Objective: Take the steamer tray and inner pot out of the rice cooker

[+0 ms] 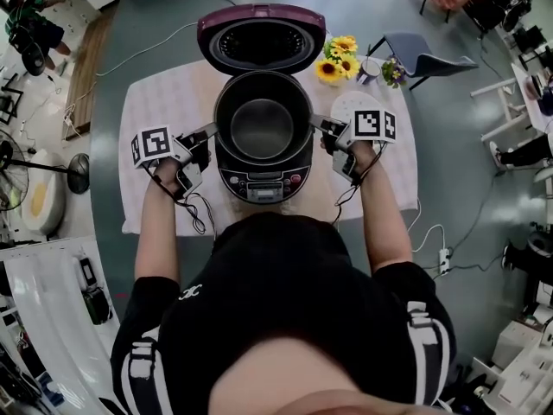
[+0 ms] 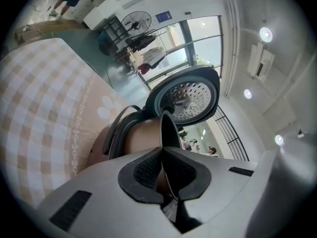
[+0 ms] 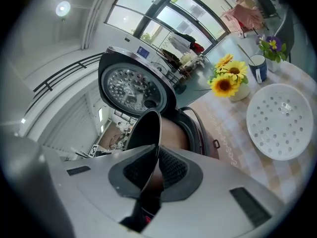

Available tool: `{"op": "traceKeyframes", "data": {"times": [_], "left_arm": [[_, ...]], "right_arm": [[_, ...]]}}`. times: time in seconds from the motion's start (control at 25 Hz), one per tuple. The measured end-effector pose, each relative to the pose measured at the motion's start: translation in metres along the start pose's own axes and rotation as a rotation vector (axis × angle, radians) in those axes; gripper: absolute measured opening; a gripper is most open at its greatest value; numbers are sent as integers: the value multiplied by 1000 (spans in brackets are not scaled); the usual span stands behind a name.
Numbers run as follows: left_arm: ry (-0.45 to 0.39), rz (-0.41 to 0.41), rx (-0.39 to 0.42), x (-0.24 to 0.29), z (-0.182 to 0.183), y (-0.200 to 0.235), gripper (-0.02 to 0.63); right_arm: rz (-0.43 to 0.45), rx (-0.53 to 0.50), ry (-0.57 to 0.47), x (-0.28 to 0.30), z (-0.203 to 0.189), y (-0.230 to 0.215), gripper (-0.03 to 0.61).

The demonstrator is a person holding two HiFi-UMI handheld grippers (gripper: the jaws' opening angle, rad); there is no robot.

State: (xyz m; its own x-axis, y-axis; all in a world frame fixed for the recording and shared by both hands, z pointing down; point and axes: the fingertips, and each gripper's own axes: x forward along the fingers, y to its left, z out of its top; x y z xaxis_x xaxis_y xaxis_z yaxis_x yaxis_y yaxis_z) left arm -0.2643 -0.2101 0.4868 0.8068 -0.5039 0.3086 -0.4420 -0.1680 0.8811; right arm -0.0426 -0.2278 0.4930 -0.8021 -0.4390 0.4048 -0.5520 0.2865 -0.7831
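Note:
The dark inner pot (image 1: 262,119) sits raised in the open rice cooker (image 1: 263,181), its copper-coloured outside showing above the body. My left gripper (image 1: 210,130) is shut on the pot's left rim (image 2: 166,130). My right gripper (image 1: 318,124) is shut on its right rim (image 3: 150,133). In both gripper views the thin rim runs edge-on between the black pads (image 2: 143,170) (image 3: 173,168). The white perforated steamer tray (image 3: 280,120) lies on the cloth to the right of the cooker. In the head view the tray (image 1: 346,104) is partly hidden behind my right gripper's marker cube.
The cooker's purple lid (image 1: 261,37) stands open behind the pot. A checked cloth (image 1: 164,102) covers the table. Sunflowers in a vase (image 1: 337,57), a mug (image 1: 370,67) and small purple flowers (image 1: 393,72) stand at the back right. A chair (image 1: 423,54) is beyond the table.

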Motion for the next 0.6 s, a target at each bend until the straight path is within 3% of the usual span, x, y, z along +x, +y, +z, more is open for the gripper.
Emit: {"op": "traceKeyframes", "data": {"times": [0.24, 0.52, 0.6], "left_arm": [[-5, -8, 35, -10, 5, -10, 9], [-47, -158, 64, -25, 20, -58, 9], [-65, -198, 60, -30, 25, -71, 11]], "right_arm": [[33, -33, -34, -7, 4, 22, 23], [89, -44, -88, -20, 15, 51, 23], [62, -73, -100, -26, 19, 52, 23]]}}
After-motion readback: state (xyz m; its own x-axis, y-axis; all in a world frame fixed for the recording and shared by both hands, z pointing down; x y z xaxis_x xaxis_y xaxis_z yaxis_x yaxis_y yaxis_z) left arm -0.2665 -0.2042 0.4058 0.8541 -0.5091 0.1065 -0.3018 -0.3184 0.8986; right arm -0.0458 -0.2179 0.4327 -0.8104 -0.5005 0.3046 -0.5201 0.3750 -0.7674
